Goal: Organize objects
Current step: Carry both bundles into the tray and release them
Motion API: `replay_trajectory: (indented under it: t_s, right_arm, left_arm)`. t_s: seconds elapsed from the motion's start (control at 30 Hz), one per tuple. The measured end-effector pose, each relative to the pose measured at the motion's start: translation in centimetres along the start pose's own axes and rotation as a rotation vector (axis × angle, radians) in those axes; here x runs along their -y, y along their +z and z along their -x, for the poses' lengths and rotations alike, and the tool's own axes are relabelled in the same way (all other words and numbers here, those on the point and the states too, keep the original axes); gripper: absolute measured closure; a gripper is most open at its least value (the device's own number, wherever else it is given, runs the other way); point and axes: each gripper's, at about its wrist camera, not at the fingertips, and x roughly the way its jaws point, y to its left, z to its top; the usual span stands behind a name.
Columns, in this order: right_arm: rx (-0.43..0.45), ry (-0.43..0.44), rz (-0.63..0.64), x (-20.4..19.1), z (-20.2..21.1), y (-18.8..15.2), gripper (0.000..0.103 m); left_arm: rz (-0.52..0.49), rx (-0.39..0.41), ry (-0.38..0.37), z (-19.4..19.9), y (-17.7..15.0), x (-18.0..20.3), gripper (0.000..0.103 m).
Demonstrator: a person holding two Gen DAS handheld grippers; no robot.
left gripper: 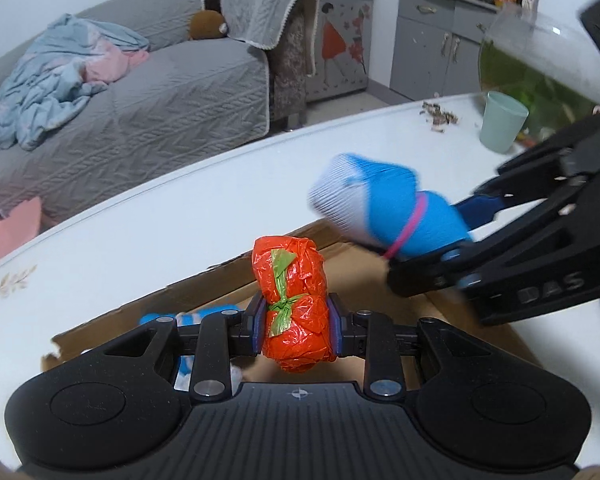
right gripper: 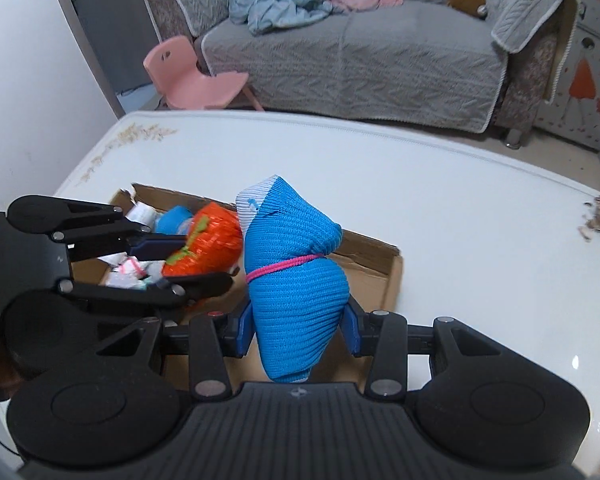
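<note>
My left gripper [left gripper: 298, 326] is shut on an orange plastic bundle [left gripper: 294, 304] tied with green strips, held above an open cardboard box [left gripper: 204, 292] on the white table. My right gripper [right gripper: 300, 330] is shut on a blue knitted bundle [right gripper: 296, 280] bound with a pink band, also over the box [right gripper: 380, 276]. In the left wrist view the blue bundle [left gripper: 384, 208] and right gripper [left gripper: 452, 240] hover at the right. In the right wrist view the orange bundle [right gripper: 208, 244] and left gripper [right gripper: 196, 258] sit at the left. Other small blue and white items [right gripper: 172, 216] lie in the box.
A mint cup [left gripper: 502, 122] and a glass fishbowl [left gripper: 540, 64] stand at the table's far right, with scattered crumbs [left gripper: 438, 114] beside them. A grey sofa [right gripper: 360, 40] with crumpled blankets and a pink chair [right gripper: 192, 76] stand beyond the table. A grey cabinet [left gripper: 432, 40] is at the back.
</note>
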Motion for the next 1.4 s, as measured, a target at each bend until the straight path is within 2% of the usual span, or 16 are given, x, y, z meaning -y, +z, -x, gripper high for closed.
replay_trajectory:
  t_s: [0.3,0.87,1.0,1.03,1.07,1.13,1.2,1.4]
  right_arm:
    - [-0.067,-0.003,-0.013,0.8,-2.6,-0.1,0.063]
    - [-0.100,-0.013,-0.041,0.9,-3.3,-0.8,0.062]
    - [-0.096,-0.023,-0.041,0.9,-3.1,-0.7,0.060]
    - [-0.094,-0.029,-0.042,1.0,-3.1,-0.7,0.059]
    - [-0.091,-0.033,-0.047,1.1,-2.9,-0.7,0.058]
    - [-0.080,-0.016,-0.055,1.3,-2.7,-0.5,0.052]
    - [-0.068,-0.028,-0.042,1.1,-2.3,-0.4,0.046]
    - [-0.034,-0.030,-0.038,1.1,-0.8,0.1,0.046]
  left_arm:
    - [-0.012,-0.033,0.015,-3.5,-0.6,0.0,0.067]
    - [0.020,-0.088,0.037,-5.4,-0.8,-0.5,0.065]
    - [0.034,-0.091,0.041,-5.3,-0.9,-0.7,0.057]
    - [0.033,-0.092,0.044,-5.3,-0.9,-0.6,0.050]
    - [0.033,-0.089,0.039,-5.2,-0.9,-0.6,0.038]
    - [0.028,-0.076,0.043,-4.8,-0.8,-0.4,0.028]
    - [0.008,-0.075,0.050,-4.6,-0.7,-0.2,0.028]
    - [0.012,-0.076,0.044,-3.6,-0.5,-0.1,0.026]
